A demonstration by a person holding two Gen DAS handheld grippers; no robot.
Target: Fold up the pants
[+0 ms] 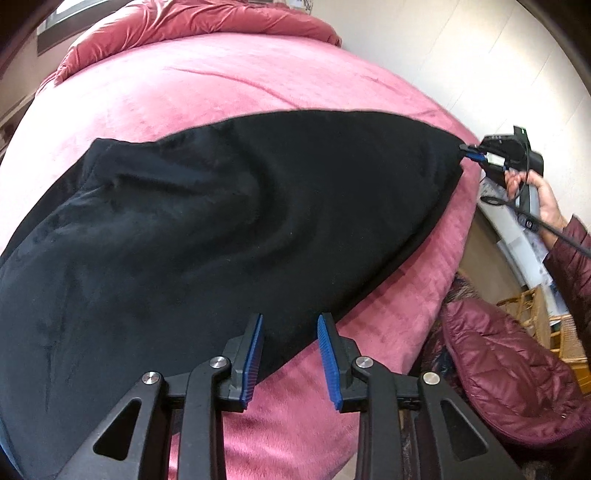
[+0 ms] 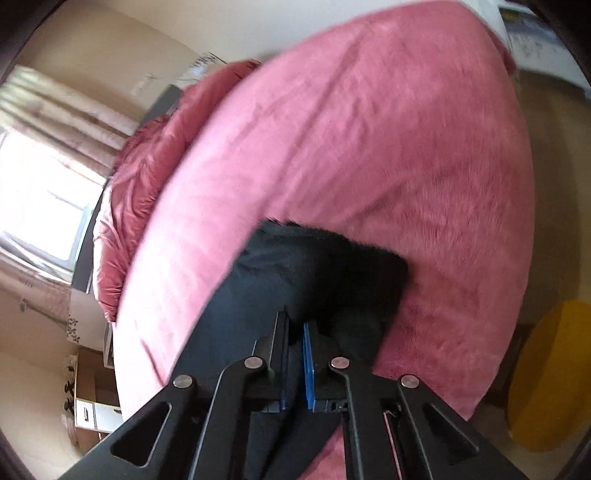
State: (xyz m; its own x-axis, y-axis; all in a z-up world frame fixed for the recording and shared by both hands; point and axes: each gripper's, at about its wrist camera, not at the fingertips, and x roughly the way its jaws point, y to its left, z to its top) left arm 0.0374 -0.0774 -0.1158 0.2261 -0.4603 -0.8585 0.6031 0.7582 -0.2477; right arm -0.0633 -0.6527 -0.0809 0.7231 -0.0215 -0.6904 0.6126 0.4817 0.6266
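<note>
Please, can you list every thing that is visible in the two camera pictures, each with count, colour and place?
pants: one, black, spread on the bed, one corner pulled up at the right
bed cover: one, pink, under the pants
duvet: one, darker pink, bunched at the far end of the bed
window: one, bright, behind the bed
cardboard boxes: brown and white, count unclear, on the floor beside the bed
left gripper: black with blue pads, open at the pants edge
right gripper: same colours, shut on a pants corner

Pink bedspread [image 1: 258,85], rumpled red duvet [image 1: 192,26], window [image 2: 40,206].
</note>
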